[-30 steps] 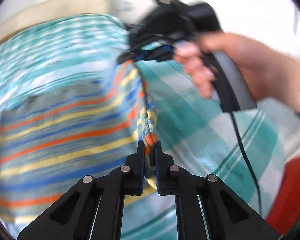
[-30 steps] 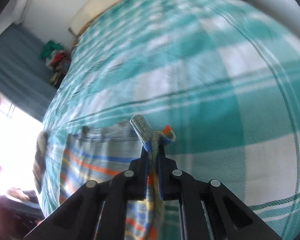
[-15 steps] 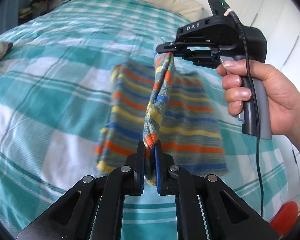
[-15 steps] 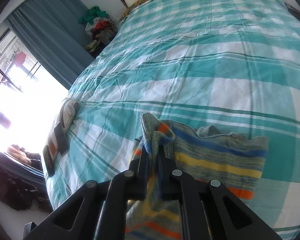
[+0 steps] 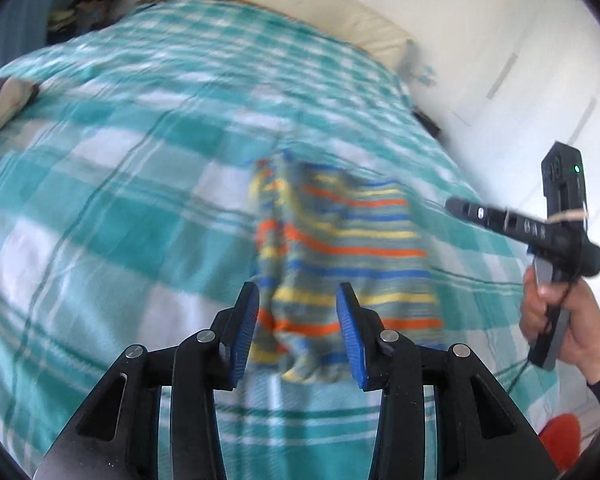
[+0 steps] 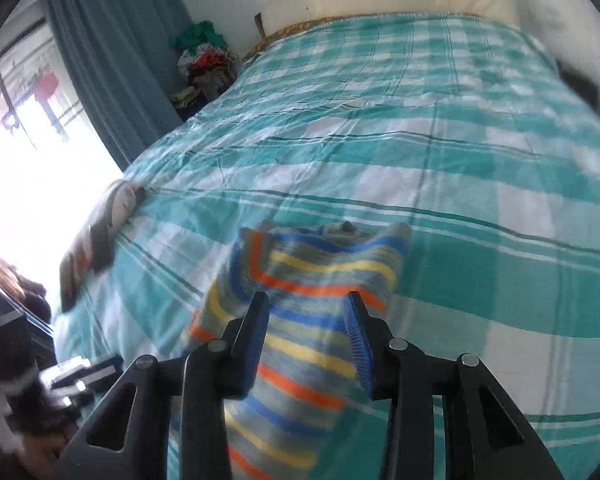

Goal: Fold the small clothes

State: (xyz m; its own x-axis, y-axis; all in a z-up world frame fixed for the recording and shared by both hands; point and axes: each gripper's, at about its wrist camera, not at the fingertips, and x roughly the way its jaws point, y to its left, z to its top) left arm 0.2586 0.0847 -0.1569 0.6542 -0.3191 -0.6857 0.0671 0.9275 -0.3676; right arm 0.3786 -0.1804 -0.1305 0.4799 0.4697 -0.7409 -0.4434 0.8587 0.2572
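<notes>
A small knitted garment with orange, yellow and blue stripes [image 5: 340, 256] lies folded on the teal checked bedspread [image 5: 140, 184]. My left gripper [image 5: 298, 328] is open and empty, just above the garment's near edge. My right gripper [image 6: 308, 344] is open and empty too, above the garment [image 6: 300, 320] in the right wrist view. The right gripper also shows in the left wrist view [image 5: 512, 224], held in a hand to the right of the garment. Both views are blurred.
A cream pillow [image 5: 300, 12] lies at the head of the bed by the white wall. A pile of clothes [image 6: 204, 60] sits beside a blue curtain [image 6: 112, 60]. Another folded item [image 6: 100, 236] lies at the bed's left edge. A red object [image 5: 560, 436] is low right.
Both grippers have opened and let go of the striped garment, which now lies on the bed. Both have pulled back, the right gripper out to the right.
</notes>
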